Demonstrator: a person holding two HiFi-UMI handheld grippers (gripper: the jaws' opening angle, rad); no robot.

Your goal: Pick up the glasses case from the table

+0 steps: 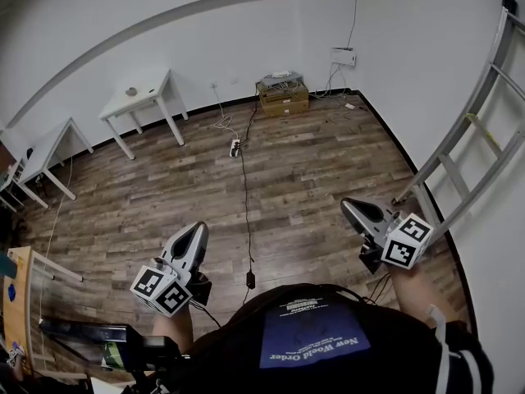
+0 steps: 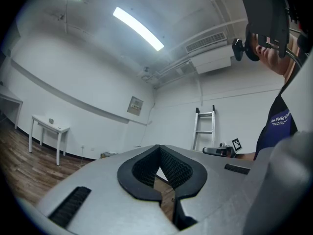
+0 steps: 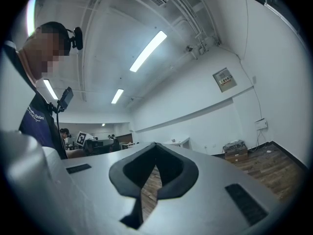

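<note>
Light wooden table (image 1: 22,314) at the far left edge of the head view, low in the picture, cropped so that only a narrow strip of its top shows. Lying flat on that strip, right at the picture's edge, a small blue thing (image 1: 8,291) and, just above it, a teal thing (image 1: 5,265). Both cut off by the edge and too small to tell whether either is the glasses case.
</note>
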